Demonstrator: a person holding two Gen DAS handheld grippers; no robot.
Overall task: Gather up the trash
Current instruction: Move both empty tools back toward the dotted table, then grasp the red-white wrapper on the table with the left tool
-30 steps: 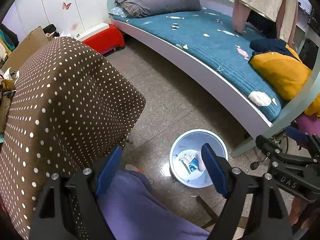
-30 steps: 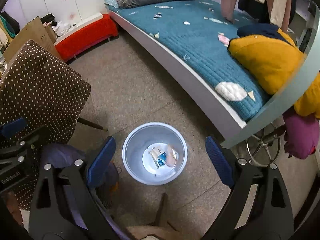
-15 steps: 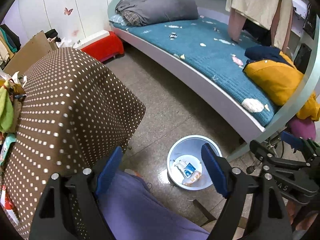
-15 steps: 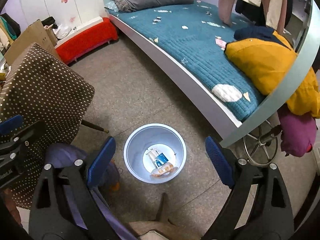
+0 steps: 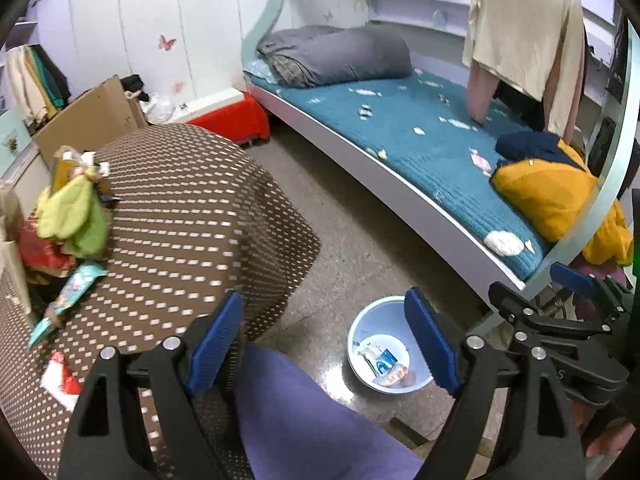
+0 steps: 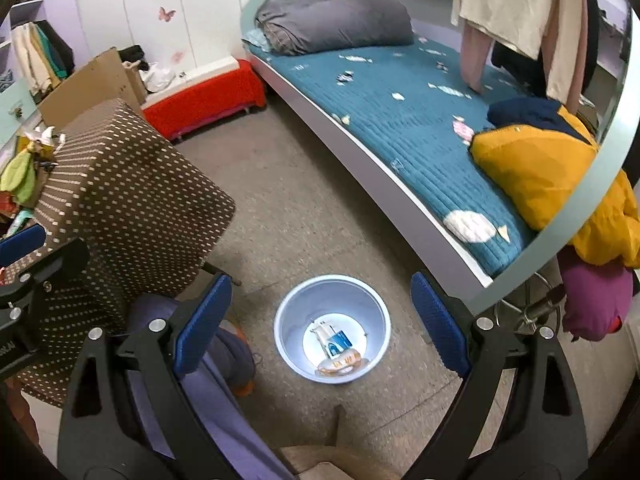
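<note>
Item: bin (image 6: 332, 330) on floor, wrappers inside; I hold both grippers, left gripper (image 5: 326, 344) and right gripper (image 6: 322, 324), apart and empty above it; remaining trash (image 5: 68, 216) lies left on the dotted surface (image 5: 192, 216), nearer my left

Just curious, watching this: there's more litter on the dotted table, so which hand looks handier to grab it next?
Probably the left. The left tool is open and empty, beside the wrappers on the dotted table. The right tool, also open, hangs over the bin, farther from them.
</note>
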